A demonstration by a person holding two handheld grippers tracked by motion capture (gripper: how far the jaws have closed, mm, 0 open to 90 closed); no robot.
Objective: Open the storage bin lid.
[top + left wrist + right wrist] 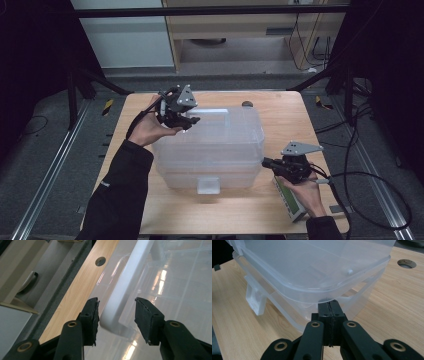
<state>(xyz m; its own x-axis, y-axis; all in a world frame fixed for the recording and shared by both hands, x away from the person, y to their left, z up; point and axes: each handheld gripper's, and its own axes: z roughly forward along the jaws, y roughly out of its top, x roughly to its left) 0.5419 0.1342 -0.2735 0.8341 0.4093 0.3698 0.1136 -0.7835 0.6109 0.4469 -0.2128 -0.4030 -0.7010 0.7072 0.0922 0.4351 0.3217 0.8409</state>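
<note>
- A clear plastic storage box (210, 150) with its lid on sits in the middle of the wooden counter (280, 210), filling the centre of the high view.
- The left hand-held gripper (187, 120) is at the box's far left corner, upper left of centre in the high view. Its jaws stand apart.
- In the left gripper view, the white latch handle (122, 290) runs up between those parted jaws; the left pad looks to be just touching its bend, the right pad is clear of it.
- The right hand-held gripper (267, 162) is at the box's right side, lower right in the high view. Its jaws are pressed together, tips tucked right under the overhanging lid edge (352, 287).
- A small green-and-white box (290, 200) lies on the counter under the right hand.
- A second white latch (207, 185) hangs at the box's near side.
</note>
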